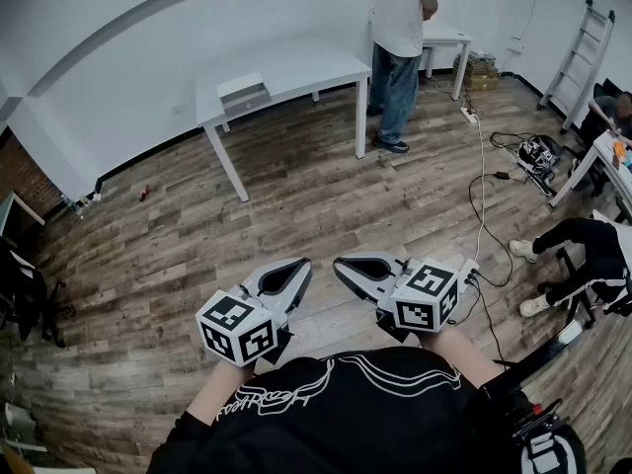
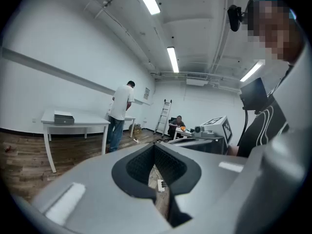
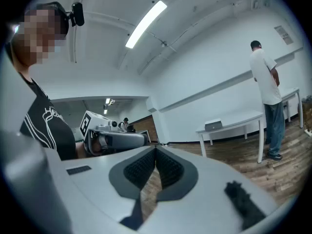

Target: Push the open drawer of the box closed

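Inspector: Wood-plank floor, white walls, one white table against the far wall. Where is the box?

Recorder: On that table. The box sits close to the table's front edge, toward its left end as the head view shows it. A white top is visible, with a grey part below it on the side facing the room. It is too small to tell how far the drawer stands out.

Inspector: Left gripper?

Recorder: The left gripper is held low in front of the person's chest, well apart from the table. Its jaws are closed tip to tip, and only floor shows through the gap behind the tips.

Inspector: Right gripper?

Recorder: Same finding. The right gripper is just beside the left one, tips pointing toward it. Its jaws are together and hold nothing.

Inspector: Other items noted?

Recorder: A standing person in a white shirt and jeans is at the table's right end, back turned. A ladder leans on the wall at far right. A cable runs across the floor from a power strip. A seated person's legs show at the right edge.
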Available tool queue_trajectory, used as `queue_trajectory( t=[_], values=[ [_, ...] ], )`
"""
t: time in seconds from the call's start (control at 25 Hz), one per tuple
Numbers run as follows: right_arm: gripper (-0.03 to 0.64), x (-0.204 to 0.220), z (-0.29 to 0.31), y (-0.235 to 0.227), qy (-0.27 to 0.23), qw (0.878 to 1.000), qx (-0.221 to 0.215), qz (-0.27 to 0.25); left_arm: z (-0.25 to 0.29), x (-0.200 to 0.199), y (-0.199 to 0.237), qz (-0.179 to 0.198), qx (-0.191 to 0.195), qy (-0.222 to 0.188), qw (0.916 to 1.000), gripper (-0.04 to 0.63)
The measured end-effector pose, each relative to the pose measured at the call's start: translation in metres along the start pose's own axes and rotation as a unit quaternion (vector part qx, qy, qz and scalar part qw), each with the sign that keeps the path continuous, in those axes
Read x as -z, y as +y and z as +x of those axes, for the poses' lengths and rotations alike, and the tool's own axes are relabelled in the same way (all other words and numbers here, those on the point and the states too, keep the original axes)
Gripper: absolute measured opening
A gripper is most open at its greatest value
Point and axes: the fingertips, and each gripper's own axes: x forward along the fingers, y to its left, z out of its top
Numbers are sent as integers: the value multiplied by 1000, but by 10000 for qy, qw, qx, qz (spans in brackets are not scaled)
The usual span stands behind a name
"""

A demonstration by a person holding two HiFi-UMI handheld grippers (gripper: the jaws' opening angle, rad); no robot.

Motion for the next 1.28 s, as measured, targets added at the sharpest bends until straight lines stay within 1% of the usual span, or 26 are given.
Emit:
queue_trajectory(
  t=[0.16,0.32,0.52,0.64,0.8,0.96,1.16,1.28],
  values=[
    [9,-2,-1,-2,-39,10000,-25,-51,1,-1,1,20,-37,2,10000,8],
    [9,-2,4,-17,-32,10000,-6,-78,9,2,12,-27,-143,58,9999,8],
    [9,10,20,-40,70,10000,-13,-33,23,14,37,-143,-226,157,9995,8],
    [9,22,32,-66,118,9999,80,69,40,24,63,-250,-249,180,9992,8],
    [9,17,62,-127,271,9988,289,297,83,16,121,-484,-137,300,9983,8],
    [9,11,94,-198,316,9975,459,424,135,8,180,-466,-28,402,9981,8],
    [9,-25,172,-290,315,9973,446,494,184,-22,290,-537,-208,466,9973,8],
    [9,-53,219,-332,343,9983,373,290,204,-45,351,-534,-385,383,9971,8]
  ],
)
